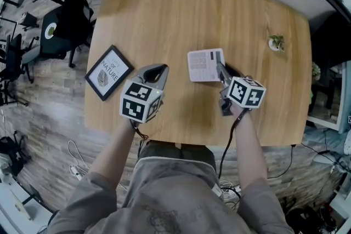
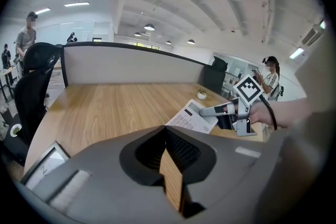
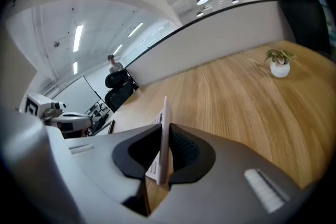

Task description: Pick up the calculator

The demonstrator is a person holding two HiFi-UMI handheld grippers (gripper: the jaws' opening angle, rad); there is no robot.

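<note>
The white calculator (image 1: 204, 64) is tilted up off the wooden table (image 1: 164, 13), with my right gripper (image 1: 220, 71) shut on its right edge. In the right gripper view the calculator (image 3: 164, 128) stands edge-on, pinched between the two pads. The left gripper view shows the calculator (image 2: 190, 115) with its keys facing up and the right gripper (image 2: 210, 111) clamped on it. My left gripper (image 1: 156, 71) hovers to the left of the calculator, apart from it. Its jaws meet at the tips and hold nothing (image 2: 167, 136).
A black-framed picture (image 1: 109, 72) lies near the table's left edge. A small potted plant (image 1: 276, 43) stands at the far right. Black office chairs (image 1: 63, 24) stand off the left side. A grey partition (image 2: 121, 63) runs along the far edge. People stand in the background.
</note>
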